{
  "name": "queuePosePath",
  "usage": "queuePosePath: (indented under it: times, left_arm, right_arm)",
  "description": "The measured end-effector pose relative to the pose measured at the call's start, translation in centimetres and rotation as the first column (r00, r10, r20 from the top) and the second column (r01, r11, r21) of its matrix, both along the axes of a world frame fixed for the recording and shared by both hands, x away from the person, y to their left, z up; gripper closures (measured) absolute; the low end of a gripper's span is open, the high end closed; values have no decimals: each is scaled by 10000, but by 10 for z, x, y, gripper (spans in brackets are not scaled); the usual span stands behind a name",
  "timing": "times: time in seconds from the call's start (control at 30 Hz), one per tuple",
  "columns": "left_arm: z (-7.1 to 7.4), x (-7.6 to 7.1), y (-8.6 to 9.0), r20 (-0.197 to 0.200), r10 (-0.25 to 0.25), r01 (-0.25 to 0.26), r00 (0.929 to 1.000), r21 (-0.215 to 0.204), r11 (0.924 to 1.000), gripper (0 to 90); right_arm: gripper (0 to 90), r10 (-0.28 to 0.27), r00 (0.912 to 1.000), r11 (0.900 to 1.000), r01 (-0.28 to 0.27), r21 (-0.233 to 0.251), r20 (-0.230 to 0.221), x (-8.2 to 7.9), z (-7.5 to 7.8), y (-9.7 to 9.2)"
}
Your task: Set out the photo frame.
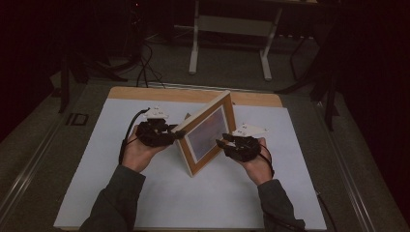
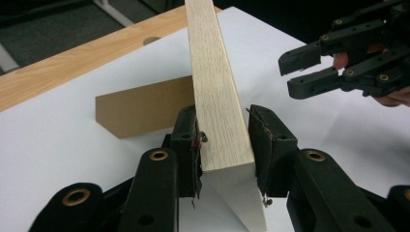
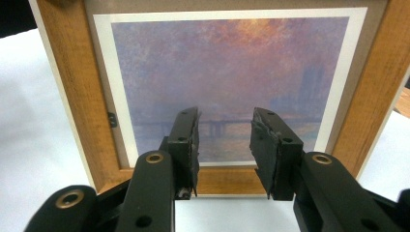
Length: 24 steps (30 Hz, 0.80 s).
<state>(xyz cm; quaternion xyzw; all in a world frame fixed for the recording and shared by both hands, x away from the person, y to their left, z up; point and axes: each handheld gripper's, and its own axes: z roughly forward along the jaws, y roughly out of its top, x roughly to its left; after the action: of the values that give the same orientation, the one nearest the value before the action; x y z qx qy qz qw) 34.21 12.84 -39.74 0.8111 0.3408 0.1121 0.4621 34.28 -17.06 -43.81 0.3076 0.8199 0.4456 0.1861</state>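
Picture frame [image 1: 207,134] stands tilted on its corner on my counter [image 1: 145,203]. My left hand-held gripper [image 2: 223,140] straddles its pale wooden edge, jaws touching or nearly so. My right hand-held gripper [image 3: 224,145] hovers half open before the glass, holding nothing.

The high view looks forward and down from above the person's side onto the whole white table [image 1: 145,203]. The left gripper view sits very near the picture frame [image 2: 217,96], looking along its side edge. The right gripper view faces the frame's front closely. All 3 views share this frame.
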Motion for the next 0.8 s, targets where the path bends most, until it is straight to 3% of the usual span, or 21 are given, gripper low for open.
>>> queuePosePath:
  times: [0.23, 0.3, 0.57, 0.63, 0.8]
  left_arm:
    - [1, 12, 8, -193, -595, 593, 9980, -117, 9982, 685]
    - [-1, 18, 12, -313, -877, 868, 9957, -285, 9958, 688]
    - [0, 26, 18, -353, -1417, 1408, 9893, -268, 9897, 688]
    - [-1, 26, 18, -317, -1403, 1394, 9896, -291, 9898, 688]
    - [-2, 19, 15, -4, -790, 790, 9969, -238, 9966, 683]
  right_arm:
    - [623, -113, 9999, 9999, 113, 59, 6, 1, 1, -2]
    - [623, -146, 9999, 9999, 146, 31, 26, 2, 1, -4]
    - [623, -344, 9994, 9994, 344, 73, 31, 5, 2, -9]
    - [623, -400, 9992, 9992, 400, 98, 51, 6, 2, -10]
    - [618, -582, 9983, 9982, 581, 142, 17, 10, 2, -14]
